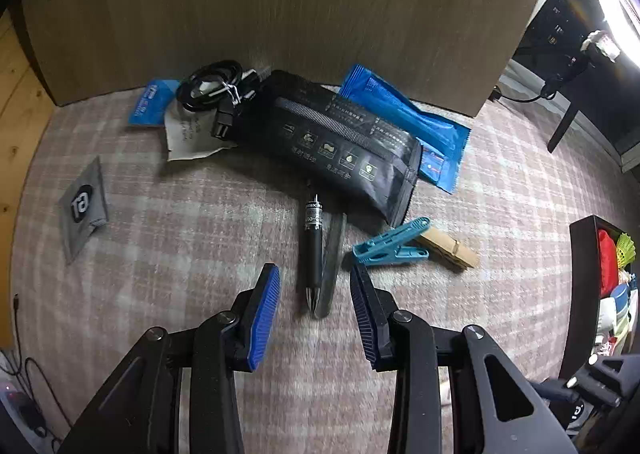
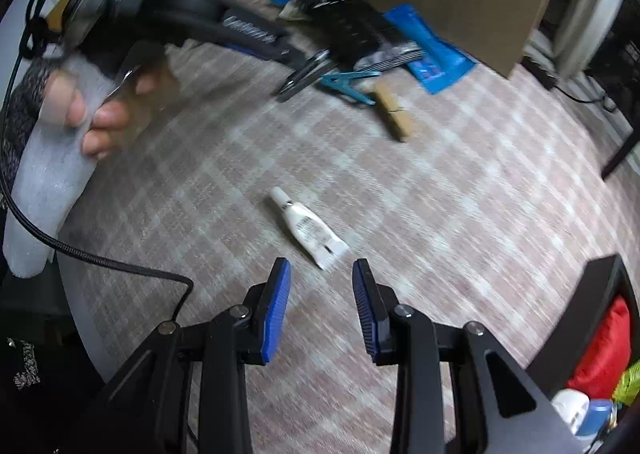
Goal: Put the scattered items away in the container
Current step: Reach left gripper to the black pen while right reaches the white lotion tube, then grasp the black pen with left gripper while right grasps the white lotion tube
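A black pen lies on the checked cloth, its metal tip between the blue pads of my left gripper. The jaws stand apart and the pads do not touch the pen. A teal clothespin and a wooden clothespin lie just right of it. In the right wrist view a small white tube lies just ahead of my right gripper, which is open and holds nothing. The black container stands at the right edge, with red, yellow and white items inside.
Farther back lie a black pouch, a blue packet, a coiled black cable, a white paper, a small blue sachet and a grey sachet. A wooden panel rises behind them. A hand holds the left tool.
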Motion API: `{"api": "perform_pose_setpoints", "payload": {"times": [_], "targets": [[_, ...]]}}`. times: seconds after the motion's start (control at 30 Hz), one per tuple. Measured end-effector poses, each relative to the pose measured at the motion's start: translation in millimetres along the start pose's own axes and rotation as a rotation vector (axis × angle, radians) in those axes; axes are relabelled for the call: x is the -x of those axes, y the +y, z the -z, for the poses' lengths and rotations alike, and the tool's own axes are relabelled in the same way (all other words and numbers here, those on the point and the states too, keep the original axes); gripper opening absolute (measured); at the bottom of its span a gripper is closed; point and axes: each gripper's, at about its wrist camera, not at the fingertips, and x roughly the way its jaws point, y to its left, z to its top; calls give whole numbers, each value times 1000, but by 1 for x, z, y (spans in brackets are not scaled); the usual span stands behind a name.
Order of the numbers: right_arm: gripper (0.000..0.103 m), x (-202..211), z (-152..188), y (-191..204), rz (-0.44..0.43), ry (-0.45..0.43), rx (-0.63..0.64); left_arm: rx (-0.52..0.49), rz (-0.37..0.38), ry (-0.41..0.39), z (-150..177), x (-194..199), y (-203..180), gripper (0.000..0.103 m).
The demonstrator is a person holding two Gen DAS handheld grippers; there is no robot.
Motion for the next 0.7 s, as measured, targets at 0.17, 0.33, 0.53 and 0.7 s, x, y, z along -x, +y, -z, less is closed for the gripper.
{"api": "perform_pose_setpoints", "payload": {"times": [0.17, 0.33, 0.53, 0.7], "targets": [[32, -19, -11, 8, -1, 22, 37, 3, 4, 13, -5, -16, 2, 34], [32, -32, -20, 11, 4, 36, 60, 3, -3, 13, -9, -27, 2, 31], [30, -45, -27, 18, 10, 50, 94, -10, -1, -12, -15, -30, 2, 31], [28, -53, -31, 25, 18, 55, 121, -26, 15, -14, -15, -30, 0, 27]]}}
